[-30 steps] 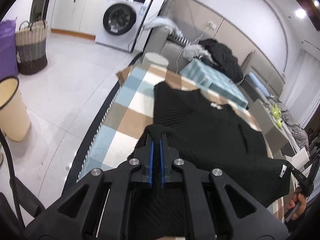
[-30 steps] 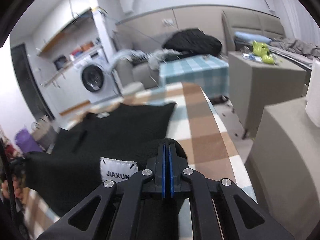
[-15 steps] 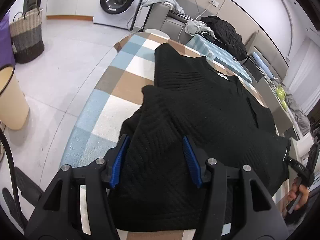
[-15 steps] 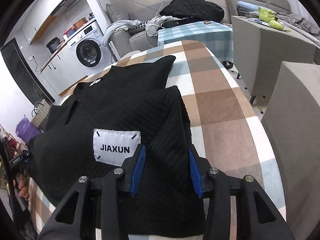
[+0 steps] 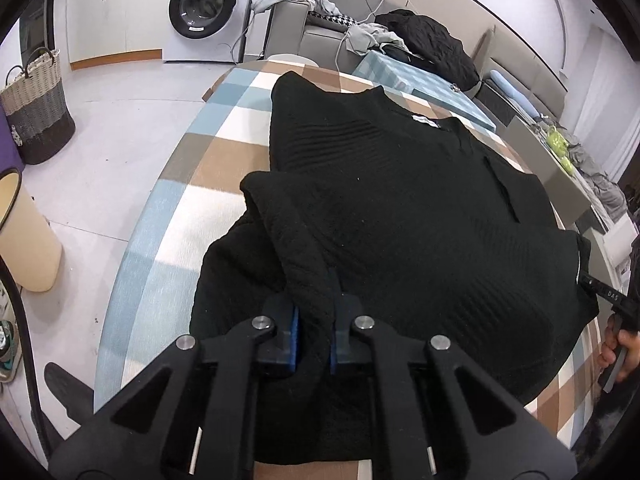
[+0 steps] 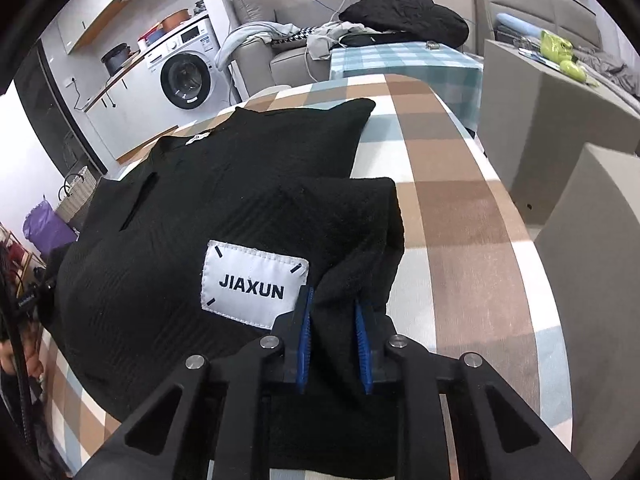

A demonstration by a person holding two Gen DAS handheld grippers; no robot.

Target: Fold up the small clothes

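A black knit sweater [image 5: 400,200] lies on the table with the checked cloth [image 5: 208,168], its near part doubled over the body. My left gripper [image 5: 314,312] is shut on a raised ridge of that folded knit at the sweater's left side. In the right wrist view the sweater [image 6: 220,184] shows a white JIAXUN label [image 6: 254,284] just left of my right gripper [image 6: 333,300]. Its jaws are closing, and the blue pads press a bunched fold of the knit at the right side. A hand [image 5: 616,352] shows at the left view's right edge.
The checked table [image 6: 448,200] ends close on the right, with grey cabinets [image 6: 560,128] beyond. On the floor to the left stand a cream bin [image 5: 24,232] and a woven basket [image 5: 36,108]. A washing machine [image 5: 204,4], a sofa with clothes and a second checked table [image 5: 420,80] are behind.
Both grippers held the sweater shut a second ago, opened wide over the folded-over part, and now have closed on ridges of knit lower down. Both hands sank toward the table.
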